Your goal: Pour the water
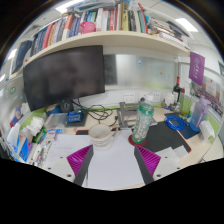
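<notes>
**deskfan:** Where's the water? I see 1 clear bottle [143, 120] with a green cap, standing upright on a red coaster, just ahead of the right finger.

**pourguy:** Yep, and a white cup [100, 134] just left of the bottle, probably the pour target. Gripper [113, 160] is spread wide, holding nothing. Monitor [62, 78] sits behind the bottle, to its left. The bottle label is too small to read.

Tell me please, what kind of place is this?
Probably an office or study desk: a large dark monitor, a shelf of books above it, and a cluttered white desk with a water bottle beyond the open jaws.
</notes>
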Action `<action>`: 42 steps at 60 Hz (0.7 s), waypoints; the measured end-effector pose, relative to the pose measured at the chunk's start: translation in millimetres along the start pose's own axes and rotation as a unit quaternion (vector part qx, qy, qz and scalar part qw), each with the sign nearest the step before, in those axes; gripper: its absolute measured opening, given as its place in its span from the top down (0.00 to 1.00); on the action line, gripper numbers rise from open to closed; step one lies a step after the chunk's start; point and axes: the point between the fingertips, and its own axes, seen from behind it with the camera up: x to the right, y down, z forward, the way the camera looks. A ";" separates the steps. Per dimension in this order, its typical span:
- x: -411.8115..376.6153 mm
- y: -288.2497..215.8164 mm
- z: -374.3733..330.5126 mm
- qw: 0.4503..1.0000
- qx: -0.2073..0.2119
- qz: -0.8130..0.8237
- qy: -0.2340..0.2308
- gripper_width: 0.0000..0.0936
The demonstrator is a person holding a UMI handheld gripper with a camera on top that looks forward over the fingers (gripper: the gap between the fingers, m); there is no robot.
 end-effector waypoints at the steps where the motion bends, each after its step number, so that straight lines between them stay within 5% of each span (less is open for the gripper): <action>1: -5.9 -2.2 -4.0 1.000 0.002 -0.002 -0.002 0.09; 21: -73.0 -44.6 -48.8 0.999 0.037 0.002 -0.030 0.09; 42: -85.2 -34.3 -49.5 0.999 0.029 -0.002 -0.023 0.09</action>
